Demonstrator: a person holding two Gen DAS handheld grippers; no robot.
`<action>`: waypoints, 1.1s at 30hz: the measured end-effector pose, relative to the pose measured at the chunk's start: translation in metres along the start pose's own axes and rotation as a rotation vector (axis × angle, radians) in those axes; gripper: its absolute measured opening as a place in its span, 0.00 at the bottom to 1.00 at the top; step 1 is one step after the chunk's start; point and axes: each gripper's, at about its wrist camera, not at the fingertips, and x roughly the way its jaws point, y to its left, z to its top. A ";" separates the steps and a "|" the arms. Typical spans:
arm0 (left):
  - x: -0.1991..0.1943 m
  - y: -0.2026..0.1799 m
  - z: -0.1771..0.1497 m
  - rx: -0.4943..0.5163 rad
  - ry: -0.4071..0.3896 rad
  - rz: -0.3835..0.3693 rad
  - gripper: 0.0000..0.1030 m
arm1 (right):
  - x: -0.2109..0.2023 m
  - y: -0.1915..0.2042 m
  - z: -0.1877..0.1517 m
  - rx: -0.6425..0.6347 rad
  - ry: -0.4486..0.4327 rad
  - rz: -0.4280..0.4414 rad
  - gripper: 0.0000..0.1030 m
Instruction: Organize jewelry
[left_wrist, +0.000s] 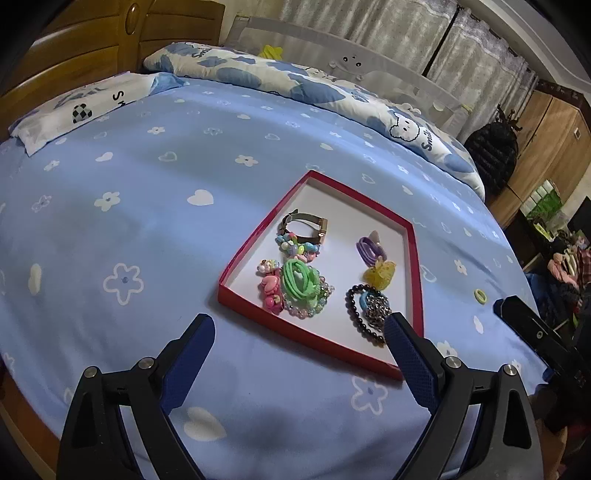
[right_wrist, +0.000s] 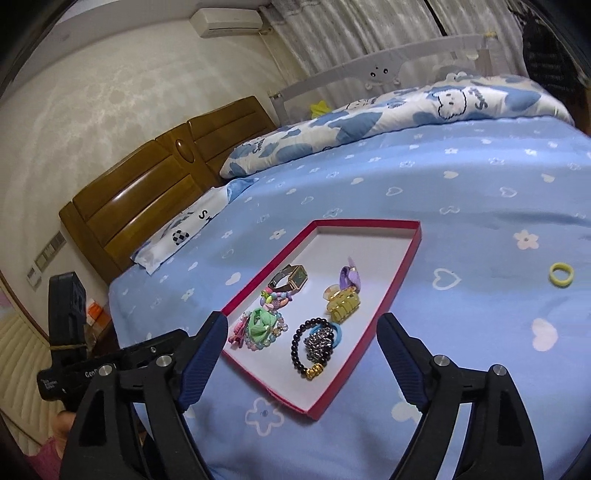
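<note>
**A:** Big picture first: the bed (left_wrist: 147, 221) fills both views, blue sheet with white hearts and flowers, a wooden headboard (right_wrist: 147, 192) at its head and a cloud-print quilt (left_wrist: 295, 81) bunched along the far side against a padded rail (right_wrist: 388, 62).

**B:** And the red tray (left_wrist: 415, 258) sits flat mid-sheet, white inside, near the front edge of the bed.

**A:** Packed at the near end! A watch (right_wrist: 291, 277) furthest back, bead bracelets and a green hair tie (left_wrist: 299, 282) on the left side, pink charms (left_wrist: 271, 290) just beside them.

**B:** On the other side: a purple hair tie (left_wrist: 370, 248), a yellow claw clip (right_wrist: 341, 306), then a dark bead bracelet (right_wrist: 306, 350) looped around a sparkly piece (hard to say what that one is).

**A:** One straggler: a small yellow ring (right_wrist: 561, 274) lies alone on the sheet, well apart from the tray, off to its right.

**B:** Tools?

**A:** Left tool (left_wrist: 299, 343) spread wide, nothing held, its right finger overlapping the tray's near corner in its own view. Right tool (right_wrist: 303, 347) likewise released, hovering over the tray's near end, fingers straddling it.
</note>
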 end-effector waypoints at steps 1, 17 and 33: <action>-0.004 -0.002 0.000 0.006 -0.003 0.001 0.91 | -0.004 0.002 0.001 -0.014 -0.004 -0.011 0.82; -0.049 -0.041 -0.009 0.148 -0.123 0.124 0.99 | -0.051 0.025 0.018 -0.192 -0.084 -0.147 0.99; -0.038 -0.063 -0.036 0.231 -0.138 0.218 0.99 | -0.026 0.001 -0.025 -0.166 -0.027 -0.181 0.99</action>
